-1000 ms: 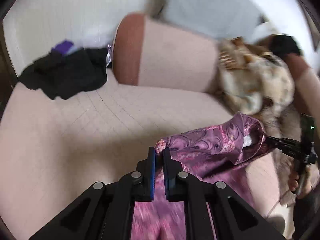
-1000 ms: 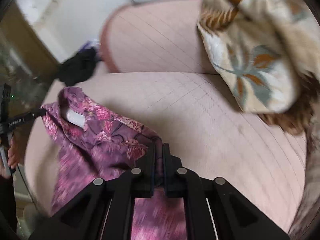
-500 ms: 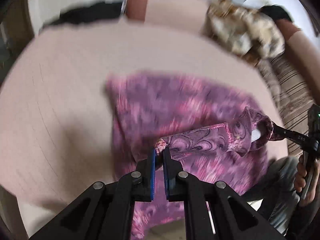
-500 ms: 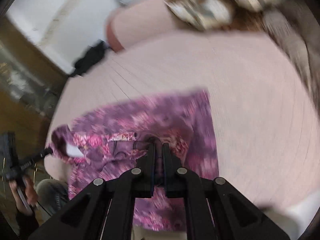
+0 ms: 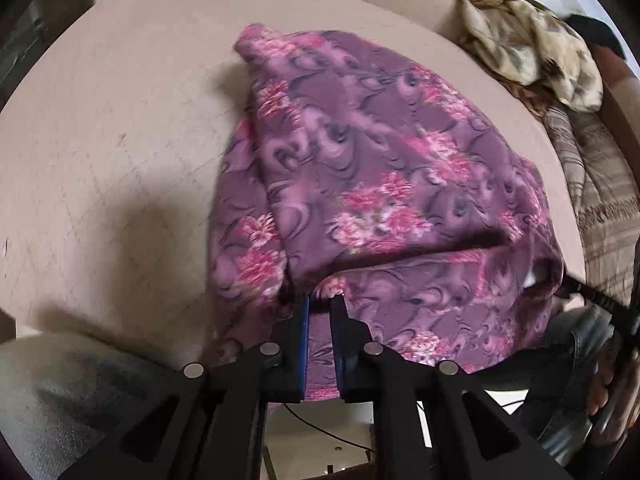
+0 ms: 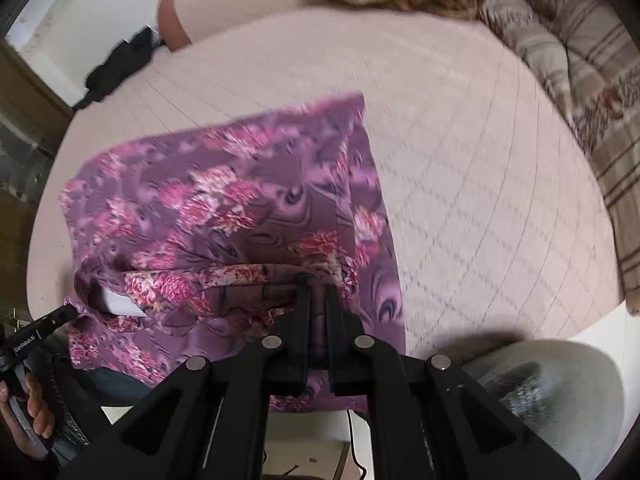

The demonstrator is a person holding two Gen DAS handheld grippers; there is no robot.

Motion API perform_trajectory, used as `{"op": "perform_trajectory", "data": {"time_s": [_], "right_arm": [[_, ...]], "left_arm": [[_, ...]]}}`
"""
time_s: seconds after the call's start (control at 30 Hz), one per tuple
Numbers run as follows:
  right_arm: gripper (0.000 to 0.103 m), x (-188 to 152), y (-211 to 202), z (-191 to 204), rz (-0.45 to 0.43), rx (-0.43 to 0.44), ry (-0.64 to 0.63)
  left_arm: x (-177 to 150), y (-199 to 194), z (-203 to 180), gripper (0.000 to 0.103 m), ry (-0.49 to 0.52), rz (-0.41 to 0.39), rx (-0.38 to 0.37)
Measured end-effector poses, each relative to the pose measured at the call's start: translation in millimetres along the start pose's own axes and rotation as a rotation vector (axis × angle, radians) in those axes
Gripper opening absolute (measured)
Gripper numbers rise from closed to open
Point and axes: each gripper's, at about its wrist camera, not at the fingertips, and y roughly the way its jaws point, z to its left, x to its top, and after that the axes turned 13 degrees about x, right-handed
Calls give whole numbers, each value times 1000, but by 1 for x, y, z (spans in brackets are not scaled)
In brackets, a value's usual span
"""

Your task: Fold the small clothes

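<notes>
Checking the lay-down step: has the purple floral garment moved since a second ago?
Yes. The purple floral garment hung off the front edge of the pink cushion; now it is spread flat across it, toward the backrest.

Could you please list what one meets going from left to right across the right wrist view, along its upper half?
Black garment → purple floral garment → bare pink cushion → striped brown blanket.

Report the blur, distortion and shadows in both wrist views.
Left wrist view: fisheye bends the pink cushion into a dome; the purple floral garment is mildly smeared; a soft shadow lies left of it. Right wrist view: the garment is more motion-blurred, especially its far edge; dark vignette at the corners.
</notes>
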Motion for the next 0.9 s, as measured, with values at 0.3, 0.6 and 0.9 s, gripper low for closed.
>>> {"op": "perform_trajectory", "data": {"time_s": [0.3,0.6,0.9], "right_arm": [[88,-30,-70,-11,-198,153,82],[84,-26,-16,-16,-89,178,277],[36,-26,33,-13,14,112,233]], "left_arm": [[-39,-73,6,82,-50,-115,-159],[-24,-9,-16,82,-252,79,-240],[-24,28,-7,76,-354,144,-239]]}}
